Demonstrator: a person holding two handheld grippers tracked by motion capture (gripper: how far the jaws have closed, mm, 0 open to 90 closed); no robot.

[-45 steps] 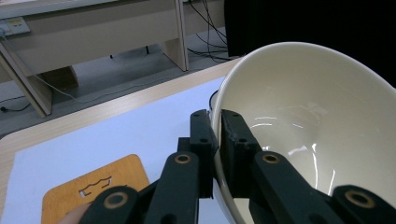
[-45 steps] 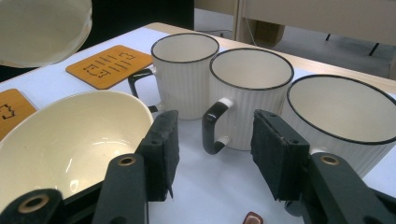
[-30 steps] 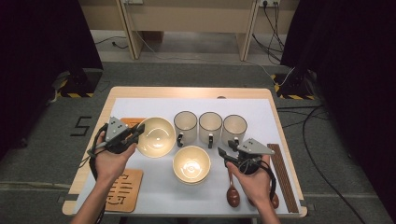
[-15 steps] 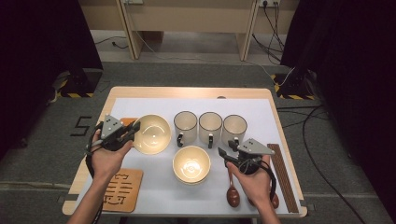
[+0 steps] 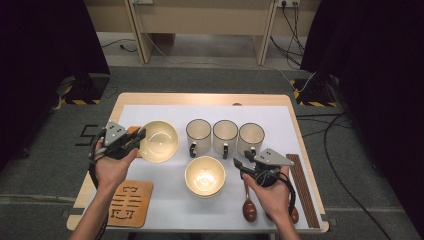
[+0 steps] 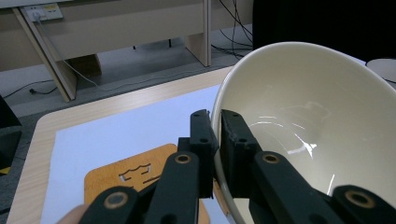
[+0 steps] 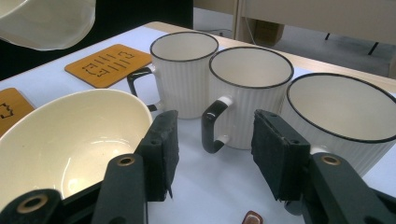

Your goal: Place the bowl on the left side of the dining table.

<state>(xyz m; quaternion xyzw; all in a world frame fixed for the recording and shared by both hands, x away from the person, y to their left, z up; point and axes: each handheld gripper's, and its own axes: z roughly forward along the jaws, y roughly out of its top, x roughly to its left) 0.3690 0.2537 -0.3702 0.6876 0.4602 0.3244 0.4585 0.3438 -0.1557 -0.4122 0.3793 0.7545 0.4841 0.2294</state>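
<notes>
My left gripper (image 5: 137, 136) is shut on the left rim of a cream bowl (image 5: 159, 141) and holds it tilted at the table's left. In the left gripper view the jaws (image 6: 215, 122) pinch the bowl's wall (image 6: 308, 121), one inside and one outside. A second cream bowl (image 5: 205, 176) sits on the white mat in the middle. My right gripper (image 5: 242, 162) stands open just right of it, with nothing between its fingers. In the right gripper view that gripper (image 7: 215, 135) points at the handle of the middle mug (image 7: 250, 84).
Three white ribbed mugs (image 5: 199, 132) (image 5: 225, 134) (image 5: 250, 136) stand in a row behind the middle bowl. A wooden coaster (image 5: 130, 202) lies front left, another coaster (image 6: 135, 172) below the held bowl. Brown spoons (image 5: 249, 209) and dark chopsticks (image 5: 302, 190) lie by the right edge.
My left gripper has shifted slightly to the left with the bowl in it. The right hand has stayed put.
</notes>
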